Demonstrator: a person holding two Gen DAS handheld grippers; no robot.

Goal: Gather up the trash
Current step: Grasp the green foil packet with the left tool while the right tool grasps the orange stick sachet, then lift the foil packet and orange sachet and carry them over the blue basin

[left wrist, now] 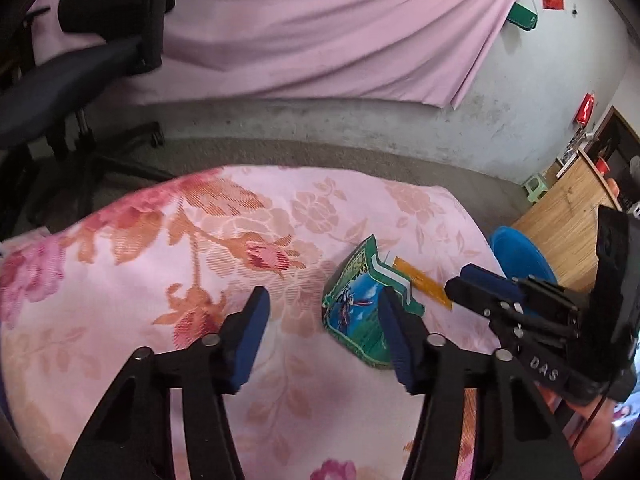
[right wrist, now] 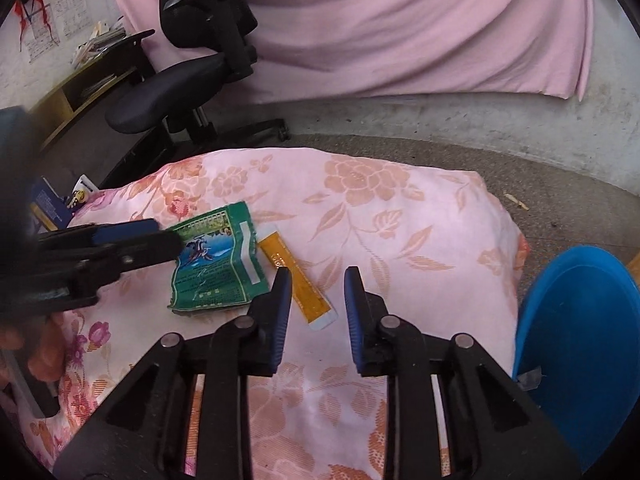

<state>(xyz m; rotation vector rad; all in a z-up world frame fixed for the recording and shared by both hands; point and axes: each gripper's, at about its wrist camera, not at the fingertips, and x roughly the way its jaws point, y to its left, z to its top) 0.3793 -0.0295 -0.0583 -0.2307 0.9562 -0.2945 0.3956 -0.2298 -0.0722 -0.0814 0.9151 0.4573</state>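
A crumpled green and blue snack wrapper (left wrist: 354,312) (right wrist: 212,264) lies on the pink floral cloth (left wrist: 160,264) (right wrist: 400,216). An orange sachet (left wrist: 422,282) (right wrist: 312,300) lies just to its right. My left gripper (left wrist: 323,294) (right wrist: 166,236) is open, and its right finger overlaps the wrapper's near right edge. Nothing sits between its fingers but cloth. My right gripper (right wrist: 318,274) (left wrist: 460,280) is open over the sachet's near end, with its left finger crossing the sachet. I cannot tell whether either gripper touches its item.
A blue bin (right wrist: 580,340) (left wrist: 516,252) stands off the cloth's right edge. A black office chair (right wrist: 192,76) (left wrist: 72,92) is on the grey floor beyond the cloth. A pink curtain (right wrist: 400,28) hangs behind. A person's hand (right wrist: 40,344) holds the left gripper.
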